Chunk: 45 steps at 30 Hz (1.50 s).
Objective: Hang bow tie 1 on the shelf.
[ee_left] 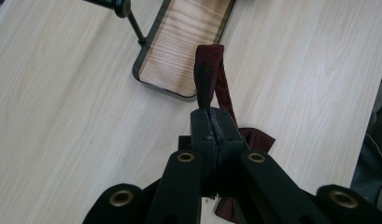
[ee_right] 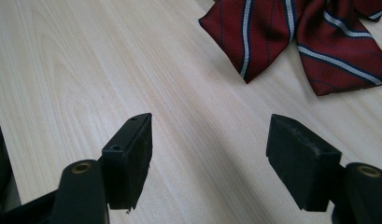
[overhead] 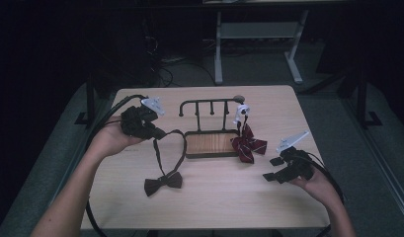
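Note:
A dark maroon bow tie [overhead: 163, 182] lies on the table in front of the rack, and its strap [ee_left: 208, 77] loops up to my left gripper [overhead: 158, 133]. In the left gripper view that gripper [ee_left: 212, 122] is shut on the strap, with part of the bow [ee_left: 259, 138] below it. A red striped bow tie [overhead: 247, 145] hangs at the right end of the black rack [overhead: 209, 103] and rests on the table. My right gripper [overhead: 272, 169] is held open to the right of it. In the right gripper view the striped tie [ee_right: 310, 37] lies beyond the open gripper [ee_right: 212, 140].
The rack stands on a wooden tray [overhead: 211, 143] at the table's middle; the tray's corner [ee_left: 179, 51] is just ahead of my left gripper. A white tag [overhead: 241, 111] sits on the rack's right end. Cables trail off both sides. Bare tabletop [overhead: 224, 197] lies in front.

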{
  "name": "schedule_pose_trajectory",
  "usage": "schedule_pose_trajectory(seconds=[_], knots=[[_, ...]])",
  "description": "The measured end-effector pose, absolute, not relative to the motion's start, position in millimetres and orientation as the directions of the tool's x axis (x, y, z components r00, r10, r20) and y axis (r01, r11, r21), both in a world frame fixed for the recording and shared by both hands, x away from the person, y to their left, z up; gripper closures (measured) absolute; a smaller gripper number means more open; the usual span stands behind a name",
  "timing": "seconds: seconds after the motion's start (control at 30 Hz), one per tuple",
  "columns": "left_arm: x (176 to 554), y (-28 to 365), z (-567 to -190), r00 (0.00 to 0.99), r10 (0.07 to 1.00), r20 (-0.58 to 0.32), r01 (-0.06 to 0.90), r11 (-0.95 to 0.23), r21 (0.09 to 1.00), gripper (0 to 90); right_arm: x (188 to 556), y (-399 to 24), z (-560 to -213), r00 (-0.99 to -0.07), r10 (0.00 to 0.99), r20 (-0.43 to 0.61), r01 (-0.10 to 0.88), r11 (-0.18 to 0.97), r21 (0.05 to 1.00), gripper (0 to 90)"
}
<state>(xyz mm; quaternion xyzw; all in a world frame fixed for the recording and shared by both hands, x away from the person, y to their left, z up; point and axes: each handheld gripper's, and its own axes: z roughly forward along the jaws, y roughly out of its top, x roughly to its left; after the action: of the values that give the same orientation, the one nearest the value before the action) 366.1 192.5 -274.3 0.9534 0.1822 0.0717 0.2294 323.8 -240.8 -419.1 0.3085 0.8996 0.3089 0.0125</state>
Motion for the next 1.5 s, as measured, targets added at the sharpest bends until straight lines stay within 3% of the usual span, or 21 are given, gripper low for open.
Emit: schedule_pose_trajectory(seconds=[0.97, 1.5], knots=[[385.0, 175.3, -251.3, 0.92, 0.376, 0.113, 0.3, -0.859, 0.415, 89.7, 320.7, -240.2, -416.9, -0.811, 0.563, 0.161, 0.543, 0.621, 0.566, 31.1], [403.7, 173.2, -247.2, 0.903, 0.417, 0.104, 0.341, -0.843, 0.416, 89.6, 319.8, -242.7, -414.5, -0.81, 0.565, 0.158, 0.541, 0.616, 0.572, 31.1]])
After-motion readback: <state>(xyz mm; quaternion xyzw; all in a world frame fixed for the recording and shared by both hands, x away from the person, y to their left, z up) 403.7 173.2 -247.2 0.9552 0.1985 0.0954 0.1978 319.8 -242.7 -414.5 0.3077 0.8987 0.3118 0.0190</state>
